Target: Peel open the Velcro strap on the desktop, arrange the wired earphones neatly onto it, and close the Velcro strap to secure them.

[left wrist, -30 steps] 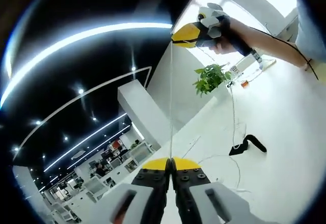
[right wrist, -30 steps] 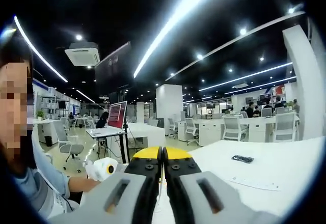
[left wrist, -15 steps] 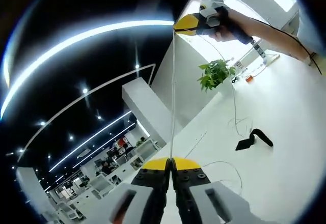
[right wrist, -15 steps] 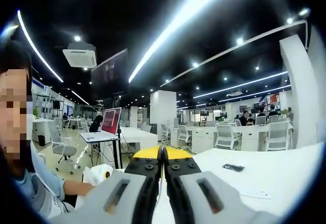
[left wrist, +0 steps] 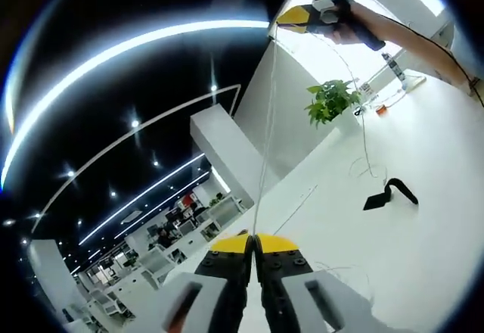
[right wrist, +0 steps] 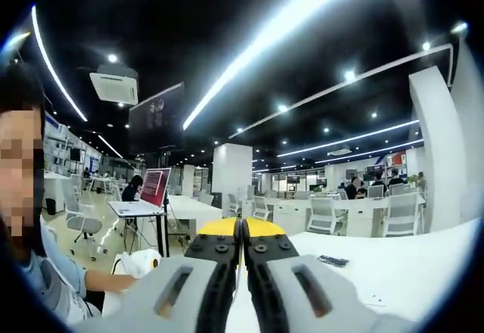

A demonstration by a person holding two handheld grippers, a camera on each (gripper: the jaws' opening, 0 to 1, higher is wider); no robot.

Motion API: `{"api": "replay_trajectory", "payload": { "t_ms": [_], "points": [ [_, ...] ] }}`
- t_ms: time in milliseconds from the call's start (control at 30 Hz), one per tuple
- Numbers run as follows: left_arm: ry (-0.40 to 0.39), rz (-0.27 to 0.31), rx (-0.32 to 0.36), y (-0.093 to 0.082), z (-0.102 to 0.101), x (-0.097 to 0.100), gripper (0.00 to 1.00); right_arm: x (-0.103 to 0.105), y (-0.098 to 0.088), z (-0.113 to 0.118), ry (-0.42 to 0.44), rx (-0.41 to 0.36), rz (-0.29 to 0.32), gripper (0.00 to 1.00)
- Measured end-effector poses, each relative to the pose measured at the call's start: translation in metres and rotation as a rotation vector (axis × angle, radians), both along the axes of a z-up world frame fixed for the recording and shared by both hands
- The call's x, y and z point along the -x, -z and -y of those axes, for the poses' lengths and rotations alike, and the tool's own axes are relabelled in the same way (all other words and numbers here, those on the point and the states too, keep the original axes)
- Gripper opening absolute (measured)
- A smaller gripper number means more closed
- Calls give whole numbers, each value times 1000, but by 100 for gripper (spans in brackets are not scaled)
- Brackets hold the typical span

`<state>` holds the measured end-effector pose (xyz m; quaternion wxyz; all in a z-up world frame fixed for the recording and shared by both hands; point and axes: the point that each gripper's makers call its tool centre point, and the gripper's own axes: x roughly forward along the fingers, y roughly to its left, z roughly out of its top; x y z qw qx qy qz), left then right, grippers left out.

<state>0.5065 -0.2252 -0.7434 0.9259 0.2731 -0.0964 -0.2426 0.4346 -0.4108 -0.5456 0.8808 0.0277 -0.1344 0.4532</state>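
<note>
Step in hand: arranging stage, by my reading; the thin white earphone cable [left wrist: 265, 144] was drawn taut in the air between the two tools instead of lying on the strap.
Left gripper: yellow-tipped grey two-jaw left gripper [left wrist: 252, 244] stood at the bottom centre of the left gripper view, jaws pressed together with no gap, pinching the lower end of the cable.
Right gripper: yellow-and-black right gripper [left wrist: 296, 18] sat at the upper right of the left gripper view, held by a hand [left wrist: 349, 24], with the cable's upper end running into its tip; in the right gripper view its jaws [right wrist: 241, 229] met at the bottom centre, fully closed.
Cable run: one straight white line from bottom centre up to the upper right of the left gripper view; a second slack strand dropped from the right gripper toward the desk at right.
Strap: black Velcro strap [left wrist: 390, 195] lay on the white desktop [left wrist: 423, 257] at the right of the left gripper view, one end raised, apparently peeled open; well apart from both grippers.
Earbuds: too small to tell where they were.
Surroundings: small green potted plant [left wrist: 333, 100] at upper right, beyond the strap.
Next move, as a judgement: slack should be gathered into even loops, then lowered onto the open strap without tangling, before the loose end is folded over.
</note>
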Motion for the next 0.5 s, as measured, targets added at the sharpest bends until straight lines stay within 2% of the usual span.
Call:
{"api": "replay_trajectory", "payload": {
  "t_ms": [233, 500],
  "points": [
    [-8, -19, 2, 3, -5, 0, 6, 1, -4, 6, 29, 1, 17, 3],
    [3, -16, 38, -7, -6, 6, 6, 6, -13, 9, 35, -16, 32, 3]
  ]
}}
